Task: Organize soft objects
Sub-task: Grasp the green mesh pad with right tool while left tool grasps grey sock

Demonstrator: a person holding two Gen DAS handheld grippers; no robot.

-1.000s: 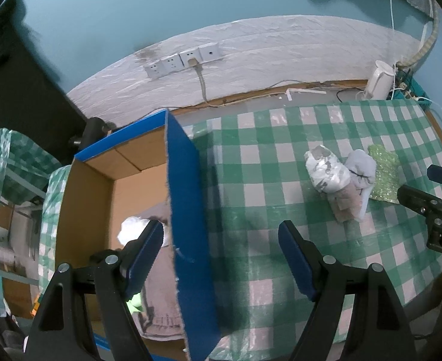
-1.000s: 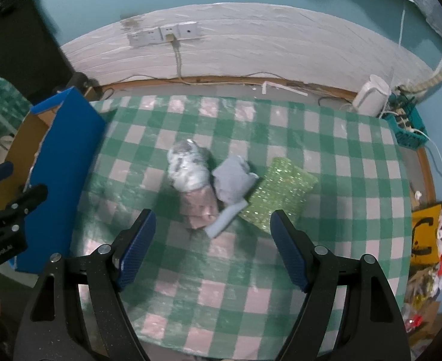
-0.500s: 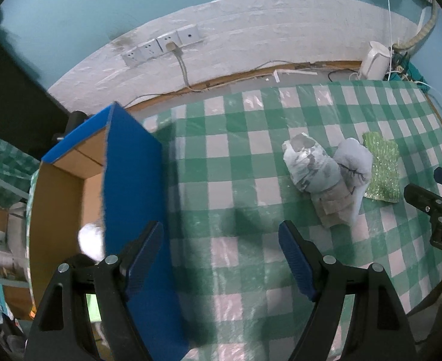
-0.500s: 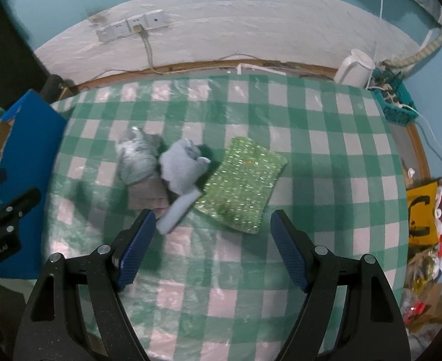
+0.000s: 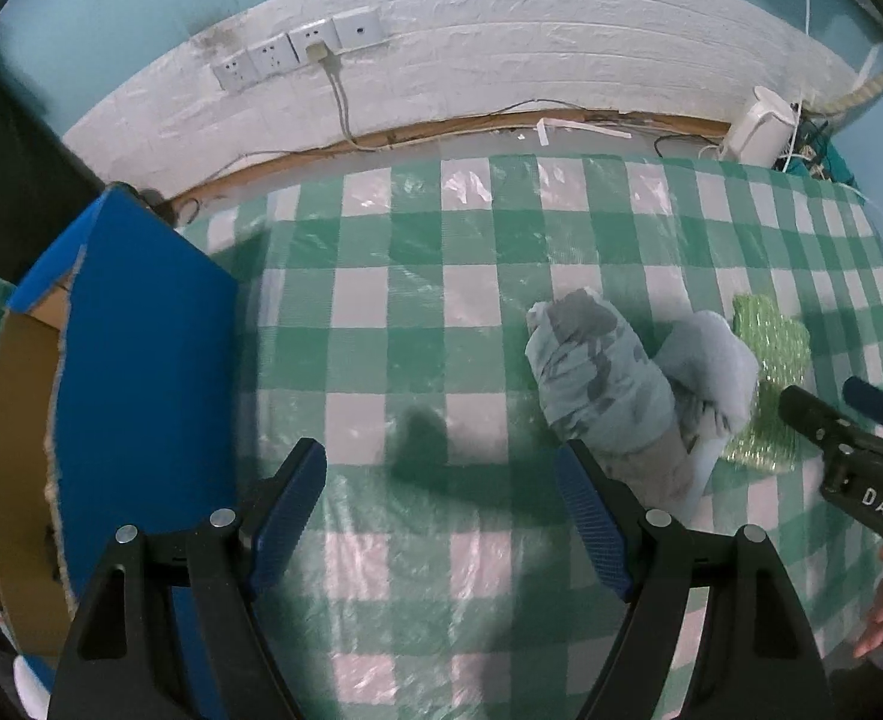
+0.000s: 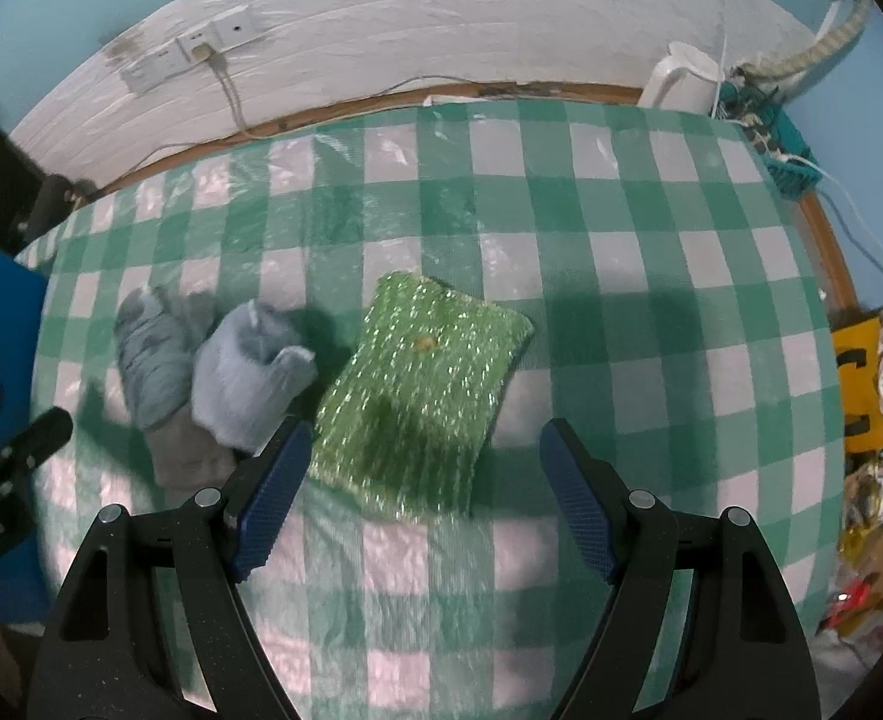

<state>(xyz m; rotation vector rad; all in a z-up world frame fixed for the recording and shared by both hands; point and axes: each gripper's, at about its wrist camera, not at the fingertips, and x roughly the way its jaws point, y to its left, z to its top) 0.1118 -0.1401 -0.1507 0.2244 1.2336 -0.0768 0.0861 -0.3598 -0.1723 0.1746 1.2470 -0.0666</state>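
A grey camouflage-patterned rolled cloth (image 5: 597, 372) lies on the green checked table, with a pale blue sock (image 5: 711, 360) and a shiny green sponge cloth (image 5: 771, 354) to its right. My left gripper (image 5: 441, 504) is open and empty, just left of the rolled cloth. In the right wrist view my right gripper (image 6: 420, 489) is open and empty, over the near edge of the green sponge cloth (image 6: 423, 384). The sock (image 6: 243, 378) and the rolled cloth (image 6: 153, 360) lie to its left.
A cardboard box with blue outer walls (image 5: 141, 372) stands at the table's left edge. A white kettle (image 6: 681, 81) and a teal basket of cables (image 6: 783, 144) sit at the back right. Wall sockets (image 5: 297, 51) with a cable are behind the table.
My left gripper has swung right, away from the box, toward the rolled cloth. My right gripper has moved right and closer, from the cloth pile to the green sponge cloth.
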